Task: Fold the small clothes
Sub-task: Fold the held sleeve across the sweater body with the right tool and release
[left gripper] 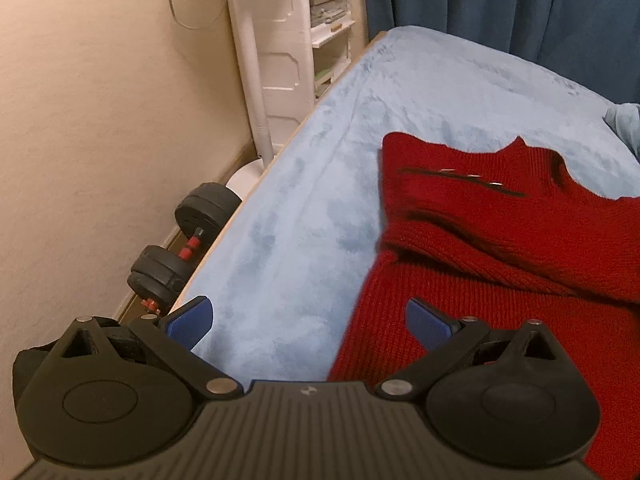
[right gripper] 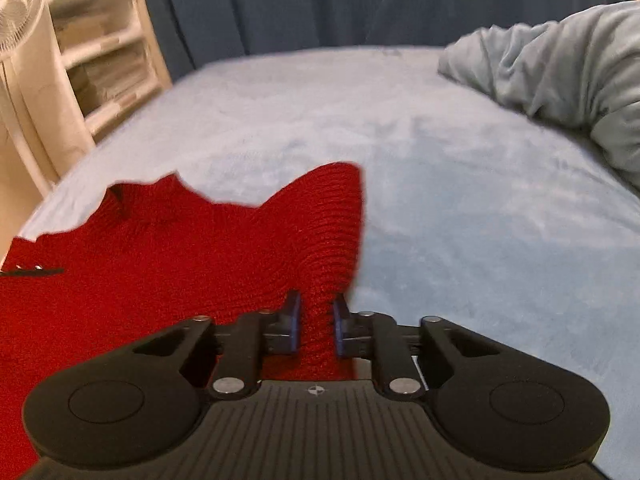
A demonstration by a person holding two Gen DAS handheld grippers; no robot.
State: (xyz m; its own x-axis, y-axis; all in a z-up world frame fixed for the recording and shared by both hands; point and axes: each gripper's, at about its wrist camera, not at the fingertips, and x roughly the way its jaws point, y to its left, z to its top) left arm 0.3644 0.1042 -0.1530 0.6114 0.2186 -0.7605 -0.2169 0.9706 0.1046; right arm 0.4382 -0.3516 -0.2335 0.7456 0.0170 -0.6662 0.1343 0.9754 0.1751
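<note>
Left wrist view:
Left claw point(left gripper: 310, 326): I see its jaws standing wide, with nothing between them. One blue pad point(left gripper: 188, 326) is over the bed edge, the other over the sweater hem.
Red sweater point(left gripper: 500, 248): it lies on the bed, to the right of my claw. It is a ribbed knit, partly rumpled, with one fold across the chest and a dark strip with small metal dots near the top.
Bed point(left gripper: 304, 208): covered with a light blue fleece cover, and the sweater rests on its right half in this view.
Dumbbell point(left gripper: 184, 248): black with a red grip, on the floor between the bed and the wall.
White shelf point(left gripper: 316, 28): it stands at the far corner of the bed, with papers inside.
Curtain point(left gripper: 500, 4): dark blue, behind the bed.

Right wrist view:
Right claw point(right gripper: 316, 328): I see the jaws narrow and pinching a bunch of the red sweater point(right gripper: 168, 264). The knit stands up between the pads as a ridge.
Sweater place: mostly to the left of this claw, flat on the bed point(right gripper: 460, 200), with one pointed part reaching away from me.
Grey-blue blanket point(right gripper: 568, 76): bunched at the far right of the bed, well apart from the sweater.
Fan point(right gripper: 18, 8): white, at the upper left, beside the shelf.
</note>
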